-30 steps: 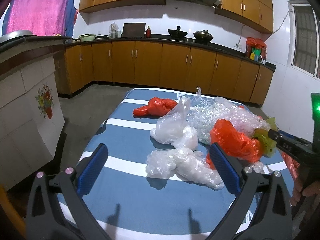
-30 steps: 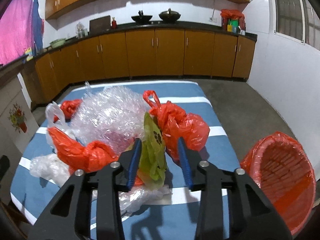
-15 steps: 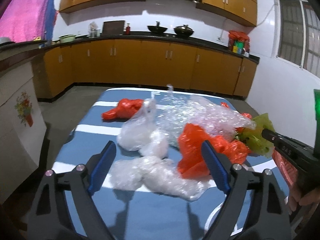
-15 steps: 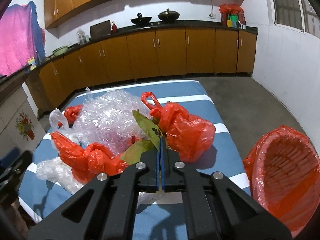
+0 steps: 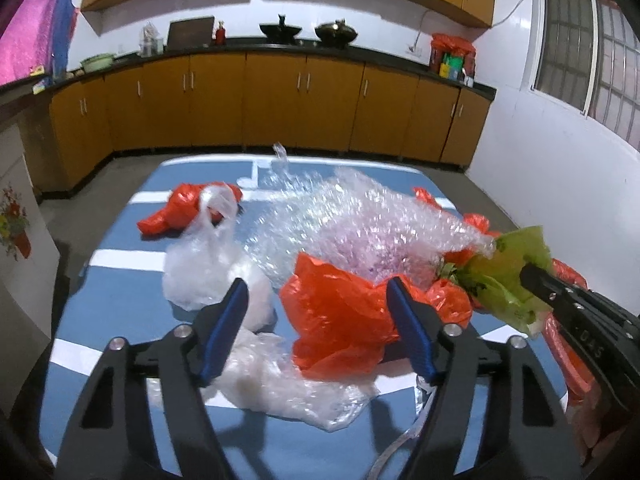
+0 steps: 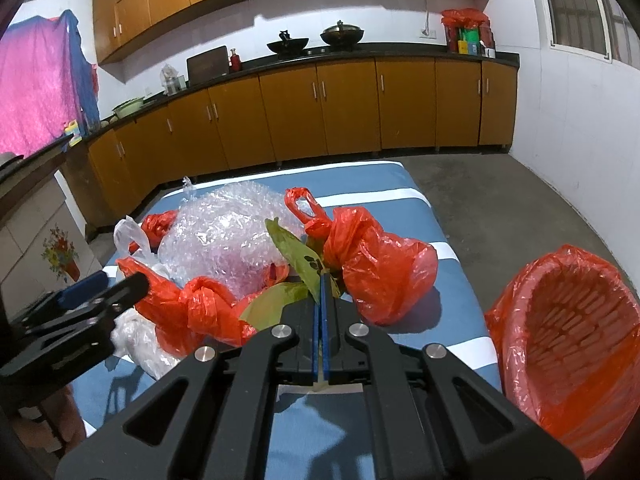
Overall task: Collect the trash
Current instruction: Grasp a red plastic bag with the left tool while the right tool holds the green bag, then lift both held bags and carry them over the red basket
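Green plastic bag (image 6: 298, 270) pinched at its near edge in the right tool (image 6: 320, 300), blue pads pressed together on the film; the rest of it rises crumpled among the trash heap on the blue-and-white striped worktop (image 6: 404, 196). Touching it: knotted red bag (image 6: 380, 268) on the right, bubble wrap (image 6: 224, 240) and another crumpled red bag (image 6: 192, 308) on the left. Lined red basket (image 6: 576, 344) stands to the right, beside the worktop's edge. Left tool (image 5: 320, 332) spread wide, holding nothing, poised over the near red bag (image 5: 340, 316) and the white film bags (image 5: 280, 380). Risks, as judged: the grip is only a thin fold, so a quick lift could let the bag slip out; its tangle with neighbours could drag the red bag or wrap off the worktop; light film may catch the basket rim and miss.
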A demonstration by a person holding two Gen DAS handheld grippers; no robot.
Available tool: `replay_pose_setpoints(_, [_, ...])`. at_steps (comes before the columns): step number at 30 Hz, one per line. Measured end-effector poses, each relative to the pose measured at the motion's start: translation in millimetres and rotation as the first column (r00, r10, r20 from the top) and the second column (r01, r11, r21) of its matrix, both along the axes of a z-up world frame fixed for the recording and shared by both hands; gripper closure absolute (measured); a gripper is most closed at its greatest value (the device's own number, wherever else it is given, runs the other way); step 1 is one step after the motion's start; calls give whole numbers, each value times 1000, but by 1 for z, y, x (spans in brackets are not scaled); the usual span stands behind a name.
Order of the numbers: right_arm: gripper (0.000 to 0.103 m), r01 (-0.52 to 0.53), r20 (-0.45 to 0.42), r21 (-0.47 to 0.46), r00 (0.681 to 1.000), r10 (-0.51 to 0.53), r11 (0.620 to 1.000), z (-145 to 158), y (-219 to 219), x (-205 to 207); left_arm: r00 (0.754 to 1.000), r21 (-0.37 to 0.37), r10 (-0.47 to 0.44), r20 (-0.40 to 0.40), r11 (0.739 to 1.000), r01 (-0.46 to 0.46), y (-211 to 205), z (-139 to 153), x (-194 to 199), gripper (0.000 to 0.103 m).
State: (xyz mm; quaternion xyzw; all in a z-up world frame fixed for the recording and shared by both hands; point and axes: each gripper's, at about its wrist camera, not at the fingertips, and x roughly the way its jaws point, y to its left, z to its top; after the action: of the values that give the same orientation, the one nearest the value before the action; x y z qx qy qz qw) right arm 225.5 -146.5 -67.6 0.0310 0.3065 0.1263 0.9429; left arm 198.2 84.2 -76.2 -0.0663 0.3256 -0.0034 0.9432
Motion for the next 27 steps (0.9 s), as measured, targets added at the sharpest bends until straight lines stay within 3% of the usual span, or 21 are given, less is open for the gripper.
replay_pose_setpoints(2, [102, -2, 0, -2, 1000, 2, 1000, 0, 0, -1, 1000, -12, -8, -24, 1000, 8, -1, -6, 6, 46])
replay_pose_setpoints(7, [102, -3, 4, -5, 1000, 4, 1000, 1, -2, -2, 999, -57, -41, -36, 998, 39, 0, -12, 11, 87])
replay_pose_setpoints(10, [102, -4, 9, -5, 1000, 4, 1000, 2, -3, -3, 998, -48, -57, -26, 997, 56, -1, -11, 12, 98])
replay_pose_setpoints(27, [102, -52, 89, 24, 995, 50, 998, 33, 2, -25, 993, -72, -21, 118, 997, 29, 20, 35, -26, 100])
